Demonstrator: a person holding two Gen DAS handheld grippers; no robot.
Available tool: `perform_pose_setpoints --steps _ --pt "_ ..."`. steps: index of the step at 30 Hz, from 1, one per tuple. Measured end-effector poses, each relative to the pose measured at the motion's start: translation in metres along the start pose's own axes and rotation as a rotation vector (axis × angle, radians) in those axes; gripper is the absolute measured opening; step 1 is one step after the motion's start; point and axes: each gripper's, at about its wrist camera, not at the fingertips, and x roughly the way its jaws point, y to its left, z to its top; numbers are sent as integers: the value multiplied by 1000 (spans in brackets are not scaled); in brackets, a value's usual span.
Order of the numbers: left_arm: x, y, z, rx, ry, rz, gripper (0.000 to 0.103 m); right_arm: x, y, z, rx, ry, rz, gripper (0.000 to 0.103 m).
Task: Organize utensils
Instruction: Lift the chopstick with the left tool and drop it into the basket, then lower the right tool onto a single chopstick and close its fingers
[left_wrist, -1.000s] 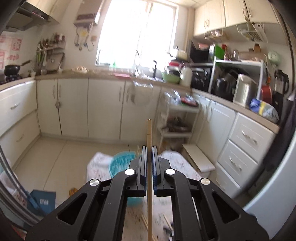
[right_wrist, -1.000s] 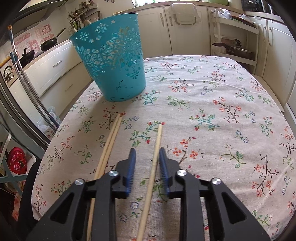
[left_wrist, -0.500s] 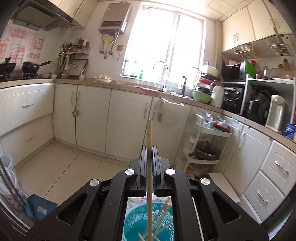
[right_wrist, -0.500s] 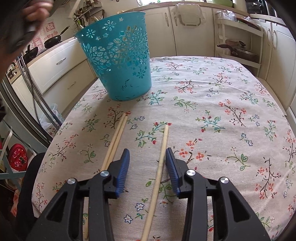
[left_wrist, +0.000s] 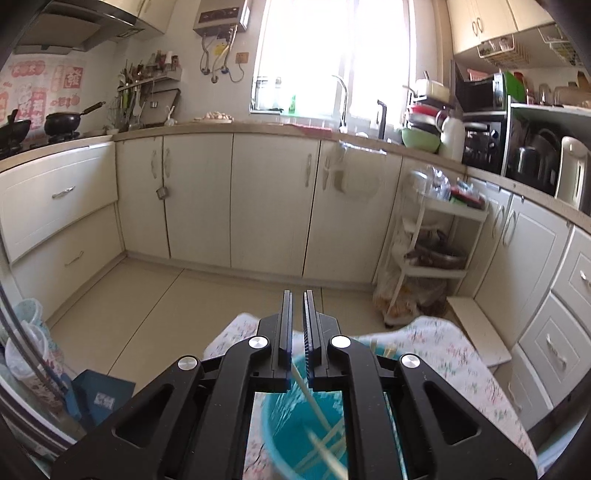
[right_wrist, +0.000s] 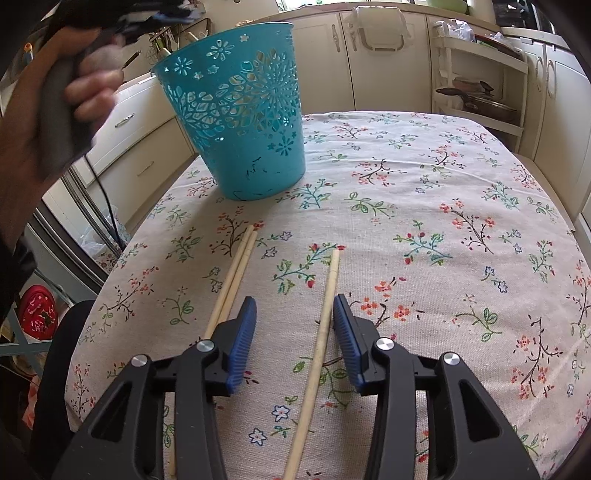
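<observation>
Person's hand (right_wrist: 55, 110): far left, up high, wrapped round a grey handle.
Blue bin (right_wrist: 240, 110): stands upright on the far left part of the desk. Its wall is full of flower-shaped holes. From above, thin chopsticks (left_wrist: 325, 439) lean inside it.
Left gripper (left_wrist: 297, 321): hangs just over the bin's mouth. Its jaws are almost together, with only a thin slit. Nothing is pinched between them; one stick below looks blurred and loose.
Pair of chopsticks (right_wrist: 236, 273): lie side by side, touching, on the cloth, near the bin and left of the right gripper.
Single chopstick (right_wrist: 325, 314): lies flat on the cloth, running near to far, between the right jaws, close to the right pad.
Right gripper (right_wrist: 295, 325): low over the near part of the desk. Its jaws have just been opening and stand partly wide on both sides of the single chopstick, not squeezing it.
Desk (right_wrist: 461, 184): covered by a pale cloth with small flowers and twigs.
Room: a kitchen with cream cupboards (left_wrist: 269, 199), a bright window (left_wrist: 332, 51) and a white rack (right_wrist: 480, 74) on the far right.
</observation>
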Motion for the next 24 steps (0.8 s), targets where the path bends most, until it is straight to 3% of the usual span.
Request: perform_pose_setpoints --steps 2,4,7,9,11,16,19,24 --pt "-19 7 -11 8 -9 10 13 -1 -2 0 10 0 9 43" --pt "-41 16 -21 5 -28 26 32 -1 -4 0 26 0 20 43" --pt "-80 31 -50 -11 -67 73 48 -1 -8 2 56 2 33 42" --pt "-94 37 -71 -15 -54 87 51 -1 -9 3 66 4 20 37" --pt "-96 41 -100 -20 12 80 53 0 -8 4 60 6 -9 28" --pt "-62 33 -163 17 242 50 53 3 -4 6 6 15 -113 7" --pt "-49 28 -181 38 305 44 54 2 5 4 -73 32 -165 7" --pt "-44 27 -190 40 334 36 63 -1 4 2 -97 49 -187 7"
